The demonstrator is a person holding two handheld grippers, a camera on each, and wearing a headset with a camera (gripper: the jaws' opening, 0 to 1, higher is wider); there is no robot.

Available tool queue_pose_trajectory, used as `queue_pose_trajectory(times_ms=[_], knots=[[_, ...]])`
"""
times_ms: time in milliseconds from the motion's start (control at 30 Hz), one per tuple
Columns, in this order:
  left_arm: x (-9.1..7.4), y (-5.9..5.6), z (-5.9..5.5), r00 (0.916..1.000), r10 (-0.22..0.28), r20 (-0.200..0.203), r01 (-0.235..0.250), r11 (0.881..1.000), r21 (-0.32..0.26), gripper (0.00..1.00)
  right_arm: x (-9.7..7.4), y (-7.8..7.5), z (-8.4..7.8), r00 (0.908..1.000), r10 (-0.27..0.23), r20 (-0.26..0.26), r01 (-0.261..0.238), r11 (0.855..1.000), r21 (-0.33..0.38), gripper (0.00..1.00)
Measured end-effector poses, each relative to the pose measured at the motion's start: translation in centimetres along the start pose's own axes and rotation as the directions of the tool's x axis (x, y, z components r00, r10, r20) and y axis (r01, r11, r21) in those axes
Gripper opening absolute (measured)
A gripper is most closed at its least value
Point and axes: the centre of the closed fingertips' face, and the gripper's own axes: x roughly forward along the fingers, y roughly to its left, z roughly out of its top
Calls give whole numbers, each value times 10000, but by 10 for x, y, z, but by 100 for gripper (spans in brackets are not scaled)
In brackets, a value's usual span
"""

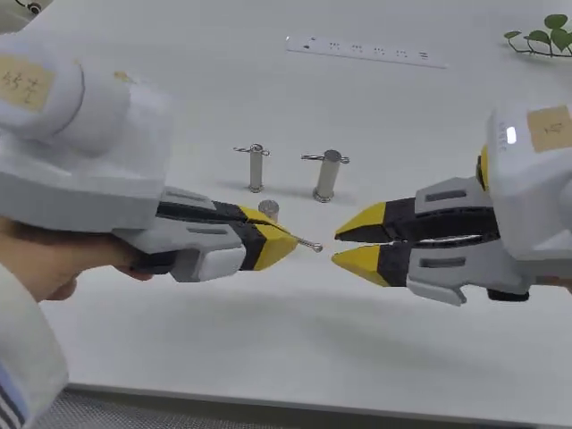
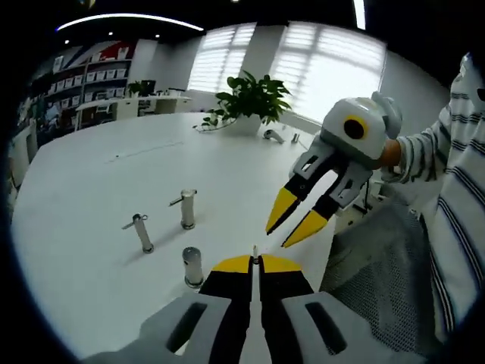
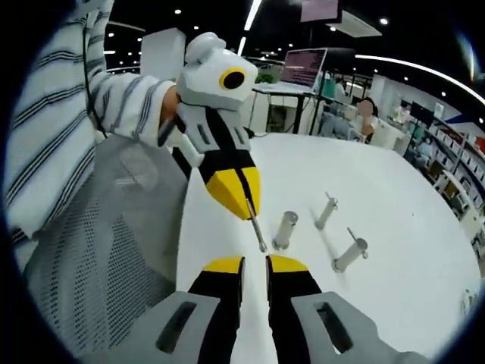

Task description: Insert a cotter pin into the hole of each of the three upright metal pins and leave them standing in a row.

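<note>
The white table (image 1: 295,340) is the biggest thing. The left gripper (image 1: 290,243) lies flat, coming in from 9 o'clock, squeezed tight on a thin cotter pin (image 1: 309,244). The right gripper (image 1: 340,247) comes in from 3 o'clock, partly open, holding nothing, just beside the cotter pin's tip. Toward 12 o'clock stand the far-left metal pin (image 1: 256,170) and the far-right metal pin (image 1: 328,176), each with a cotter pin through it. The bare metal pin (image 1: 268,209) stands nearer.

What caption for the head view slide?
Left claw shut on a cotter pin, open right claw facing it; two upright metal pins already pinned, the third bare.
</note>
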Motion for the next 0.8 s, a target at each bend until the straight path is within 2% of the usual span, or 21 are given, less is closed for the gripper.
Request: queue_pose_trajectory(times_ms=[33, 67, 100, 200, 233, 333, 367, 500, 533, 600, 667, 800], knots=[[-1, -4, 0, 9996, -265, -16, 265, 9996, 104, 0, 0, 0, 1, 10000, 21, 80, -20, 10000, -46, 13], [-2, -5, 1, 9996, -286, 26, 286, 9995, 109, 0, 1, 3, 2, 9996, 250, 101, -251, 9996, 106, 13], [-3, -5, 3, 9994, -323, 132, 318, 9987, 394, 0, 1, 3, 2, 9996, 248, 142, -251, 9995, 190, 13], [-5, -6, 3, 9988, -476, 75, 466, 9934, 1047, 0, 3, 3, 4, 9993, 328, 192, -332, 9992, 231, 13], [-5, -9, 2, 9979, -648, 5, 643, 9908, 1189, 0, 4, 4, 4, 9992, 344, 217, -350, 9991, 251, 13], [-6, -13, 5, 9958, -903, 125, 868, 9810, 1735, 0, 7, 5, 4, 9990, 413, 153, -418, 9986, 338, 13], [-7, -17, 5, 9928, -1192, 135, 1144, 9743, 1942, 0, 7, 6, 3, 9990, 440, 105, -443, 9986, 299, 13], [-9, -19, 3, 9887, -1497, 32, 1455, 9657, 2149, 0, 9, 10, 4, 9979, 633, 143, -637, 9974, 345, 13], [-9, -22, 4, 9865, -1636, -16, 1592, 9574, 2407, 0, 9, 12, 4, 9973, 723, 151, -727, 9968, 337, 12], [-6, -31, 4, 9843, -1761, -108, 1732, 9523, 2511, 0, 9, 14, 4, 9963, 855, 109, -859, 9957, 355, 11], [-6, -35, 4, 9822, -1872, -131, 1830, 9406, 2858, 0, 10, 18, 2, 9948, 1022, -20, -1021, 9941, 380, 11], [-5, -36, 4, 9801, -1980, -117, 1928, 9377, 2890, 0, 11, 21, 1, 9924, 1233, -26, -1231, 9916, 394, 10]])
